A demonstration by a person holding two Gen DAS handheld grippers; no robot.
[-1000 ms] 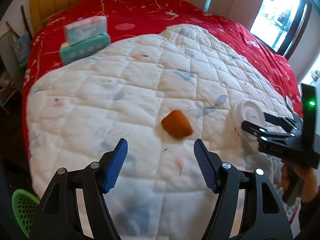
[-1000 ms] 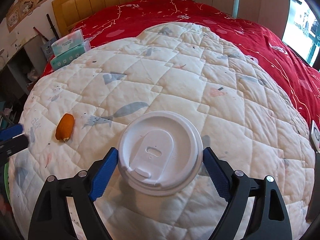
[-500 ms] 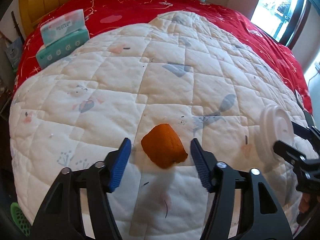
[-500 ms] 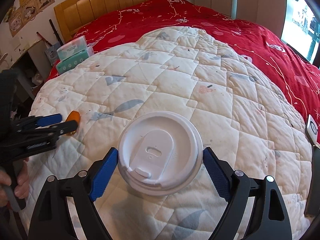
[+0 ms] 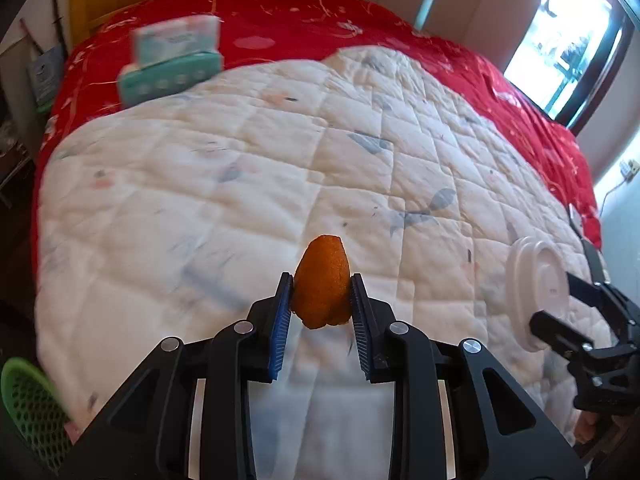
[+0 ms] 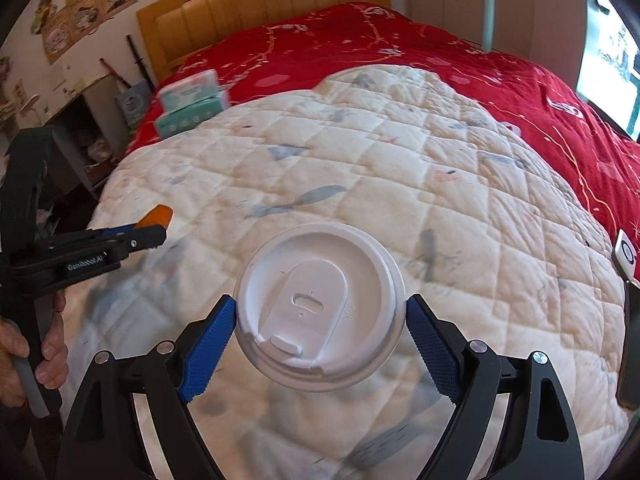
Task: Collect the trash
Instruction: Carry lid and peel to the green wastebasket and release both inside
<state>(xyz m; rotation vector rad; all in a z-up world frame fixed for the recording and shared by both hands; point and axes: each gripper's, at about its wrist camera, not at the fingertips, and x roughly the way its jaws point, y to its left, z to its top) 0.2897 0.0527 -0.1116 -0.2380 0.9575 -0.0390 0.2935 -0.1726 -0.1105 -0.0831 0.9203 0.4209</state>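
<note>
**A:** Going left to right, what do I have in the left gripper (image 5: 321, 300)?

**B:** The orange peel (image 5: 322, 286). My jaws are closing on it, and both blue pads already press its flanks, with the peel just above the white quilt (image 5: 200, 184). I judge it light, soft and a little springy. A hold across its broad middle, as here, seems best, since squeezing harder would probably only fold it.

**A:** And the right gripper (image 6: 320, 330)?

**B:** It grips the white cup lid (image 6: 318, 306) by opposite edges of the rim, held clear of the quilt. I take the lid to be thin, light plastic, stiff at the rim but smooth and slippery. The rim is the place to hold it, because the domed centre would likely flex.

**A:** What does each view add?

**B:** The left wrist view alone shows the green mesh basket (image 5: 28, 408) at the bed's near corner, probably the bin. It also shows the lid edge-on. The right wrist view shows the lid's face and sip hole, the hand (image 6: 38, 350) on the left gripper's handle, and the posters (image 6: 80, 4) on the wall. Both views show the tissue packs (image 5: 172, 60) on the red bedspread (image 5: 320, 28).
</note>
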